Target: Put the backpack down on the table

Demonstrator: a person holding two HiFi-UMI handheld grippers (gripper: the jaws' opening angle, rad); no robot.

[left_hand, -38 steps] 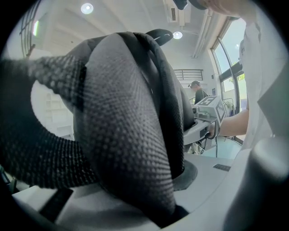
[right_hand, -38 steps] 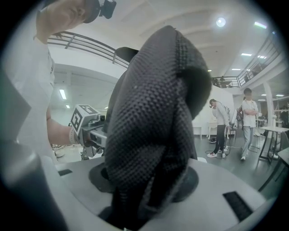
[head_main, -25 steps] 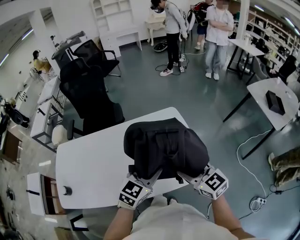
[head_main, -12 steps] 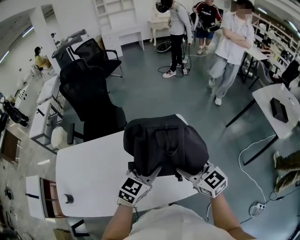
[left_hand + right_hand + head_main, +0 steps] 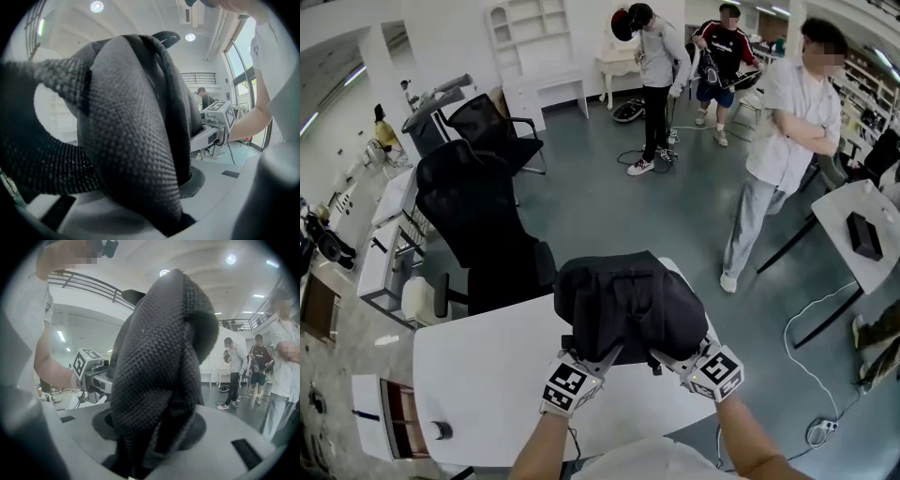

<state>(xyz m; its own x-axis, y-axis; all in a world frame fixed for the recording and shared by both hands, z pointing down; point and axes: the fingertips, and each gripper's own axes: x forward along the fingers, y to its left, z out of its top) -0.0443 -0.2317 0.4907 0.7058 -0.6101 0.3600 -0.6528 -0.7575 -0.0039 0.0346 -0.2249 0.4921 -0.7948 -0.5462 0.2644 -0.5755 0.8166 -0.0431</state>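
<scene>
The black backpack (image 5: pixel 628 305) is over the far right part of the white table (image 5: pixel 487 375); whether it rests on it I cannot tell. My left gripper (image 5: pixel 605 352) grips it from the near side, shut on a padded mesh shoulder strap (image 5: pixel 136 140) that fills the left gripper view. Beside it my right gripper (image 5: pixel 661 354) is shut on the other mesh strap (image 5: pixel 159 362). Each gripper view shows the other gripper: the right gripper (image 5: pixel 220 117) and the left gripper (image 5: pixel 89 364). The fingertips are hidden by fabric.
Black office chairs (image 5: pixel 478 216) stand just beyond the table's far edge. A person in a white shirt (image 5: pixel 787 141) stands close at the right; two more people (image 5: pixel 661 75) stand farther back. A small dark object (image 5: pixel 441 430) sits near the table's left edge. Another white table (image 5: pixel 853 211) bears a black box.
Both grippers and the backpack have moved forward over the table, away from my body. The person in the white shirt has walked nearer on the right.
</scene>
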